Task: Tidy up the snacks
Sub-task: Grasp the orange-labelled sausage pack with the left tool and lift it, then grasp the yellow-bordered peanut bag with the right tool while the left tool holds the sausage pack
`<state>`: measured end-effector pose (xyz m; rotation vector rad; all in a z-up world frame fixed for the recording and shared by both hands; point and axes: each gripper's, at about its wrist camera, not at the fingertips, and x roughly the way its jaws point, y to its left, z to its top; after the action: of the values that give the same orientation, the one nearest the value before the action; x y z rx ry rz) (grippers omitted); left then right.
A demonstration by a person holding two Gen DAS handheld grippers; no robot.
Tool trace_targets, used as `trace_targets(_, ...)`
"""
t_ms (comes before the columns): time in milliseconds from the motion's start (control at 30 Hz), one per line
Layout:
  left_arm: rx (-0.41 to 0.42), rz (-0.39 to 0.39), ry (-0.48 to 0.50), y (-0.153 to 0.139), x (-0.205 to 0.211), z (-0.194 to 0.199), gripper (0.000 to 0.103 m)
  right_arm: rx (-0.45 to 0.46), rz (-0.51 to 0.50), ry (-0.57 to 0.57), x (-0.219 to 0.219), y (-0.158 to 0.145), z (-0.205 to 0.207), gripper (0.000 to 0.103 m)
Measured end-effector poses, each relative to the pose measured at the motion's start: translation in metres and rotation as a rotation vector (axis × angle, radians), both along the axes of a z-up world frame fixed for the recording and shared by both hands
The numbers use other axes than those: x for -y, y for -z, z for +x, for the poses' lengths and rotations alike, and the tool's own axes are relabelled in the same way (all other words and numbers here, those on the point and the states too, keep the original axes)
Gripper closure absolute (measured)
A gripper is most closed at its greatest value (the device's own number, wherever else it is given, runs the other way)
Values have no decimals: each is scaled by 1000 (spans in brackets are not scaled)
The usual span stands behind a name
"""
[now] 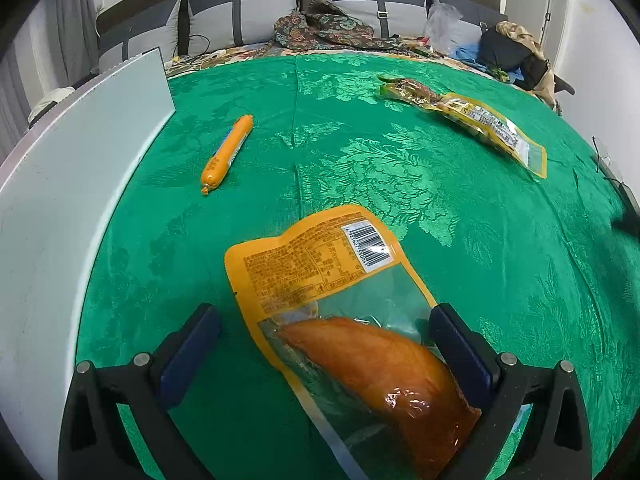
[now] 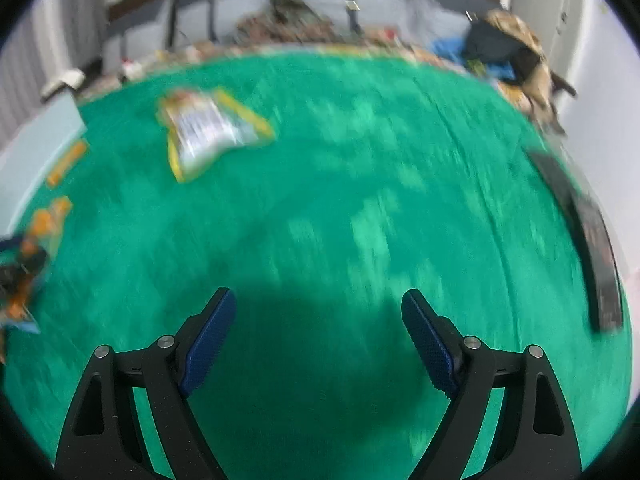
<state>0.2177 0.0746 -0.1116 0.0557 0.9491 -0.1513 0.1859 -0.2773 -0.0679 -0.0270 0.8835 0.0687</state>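
Observation:
In the left wrist view, an orange and clear packet with a brown chicken piece [image 1: 360,320] lies on the green cloth [image 1: 480,240] between my left gripper's open fingers [image 1: 464,344]. My left gripper [image 1: 324,320] is open, its right finger touching the packet's edge. An orange sausage stick [image 1: 228,152] lies further left. A yellow snack packet [image 1: 488,128] and a green-brown packet [image 1: 408,90] lie at the far right. My right gripper [image 2: 318,312] is open and empty over bare cloth; its view is blurred. The yellow packet [image 2: 212,132] shows at its far left.
A pale blue-grey box wall [image 1: 80,168] stands along the left. Grey cushions [image 1: 248,12], patterned cloth and bags lie behind the table. A dark flat object [image 2: 592,240] sits at the right edge. My left gripper and its packet show blurred at the far left [image 2: 24,264].

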Motion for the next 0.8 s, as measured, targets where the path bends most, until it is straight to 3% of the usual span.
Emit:
trace_targets(100, 0, 0, 0, 0, 0, 0, 0, 49, 4, -125, -24, -26, 42, 15)
trace_targets(167, 0, 0, 0, 0, 0, 0, 0, 25, -14, -225, -50, -32, 84, 15)
trace_targets(367, 0, -3, -1, 0, 0, 0, 0, -160, -133, -346, -109, 5, 185, 15)
trace_targets(433, 1, -6, -1, -1, 0, 0, 0, -229, -52, -334, -114, 20, 204, 12)
trace_targets(500, 0, -8, -3, 0, 0, 0, 0, -231, 37, -267, -113, 23, 212, 10)
trace_targets(567, 0, -7, -3, -1, 1, 0, 0, -232, 8, -234, -119, 24, 207, 16)
trace_targets(633, 0, -7, -2, -1, 0, 0, 0, -224, 4, -243, -123, 21, 196, 41)
trace_targets(667, 0, -7, -2, -1, 0, 0, 0, -239, 18, -234, -123, 19, 186, 46)
trace_targets(800, 0, -4, -4, -1, 0, 0, 0, -233, 230, -235, -103, 5, 139, 76)
